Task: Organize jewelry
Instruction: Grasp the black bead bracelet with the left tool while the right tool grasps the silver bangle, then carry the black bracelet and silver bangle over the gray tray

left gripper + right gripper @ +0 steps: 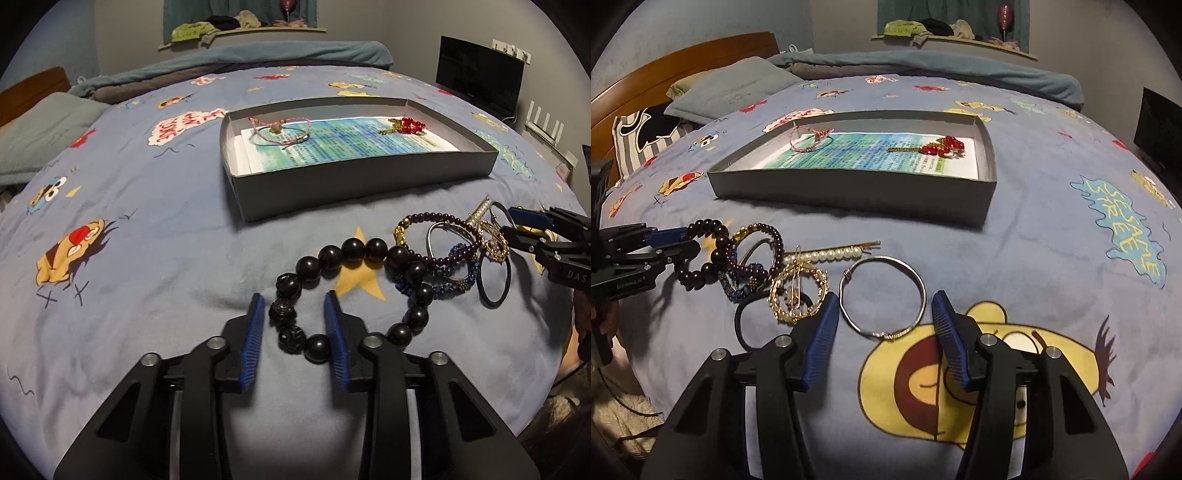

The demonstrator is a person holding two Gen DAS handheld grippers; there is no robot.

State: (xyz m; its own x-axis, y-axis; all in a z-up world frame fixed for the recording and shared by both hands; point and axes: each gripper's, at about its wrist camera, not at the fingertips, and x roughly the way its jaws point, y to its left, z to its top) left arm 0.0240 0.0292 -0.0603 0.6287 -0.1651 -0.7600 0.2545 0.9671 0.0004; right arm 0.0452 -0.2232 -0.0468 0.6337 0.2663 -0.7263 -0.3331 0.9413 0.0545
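Bed cover [155,229], blue w/ cartoon prints, fills both views & carries everything. On it, toward the far side, sits a shallow grey box [369,184] lined w/ a printed sheet; inside, a pink cord bracelet [275,129] lies at the left end & a red bead piece [406,125] w/ a gold tassel at the right end, well apart. Nearer the cameras is a heap of jewelry on the cover. Biggest is the black bead bracelet [354,251], its near-left part lying between the blue pads of the left gripper [295,301]; pads stand either side of the beads w/ gaps showing, so jaws open, not pressing. Next the silver bangle [882,295], flat on the cover & apart from the heap, sits between the pads of the right gripper [884,301]; left pad just beside its rim, right pad clear of it, jaws open around it, no grip. Then a black hair tie [757,314] by the right gripper's left finger, a gold ring-shaped clip [798,291] overlapping it, a purple bead bracelet [432,236] w/ a gold charm, a dark blue beaded band [454,277] tangled under it, & a pearl hair pin [831,254] lying just past the bangle
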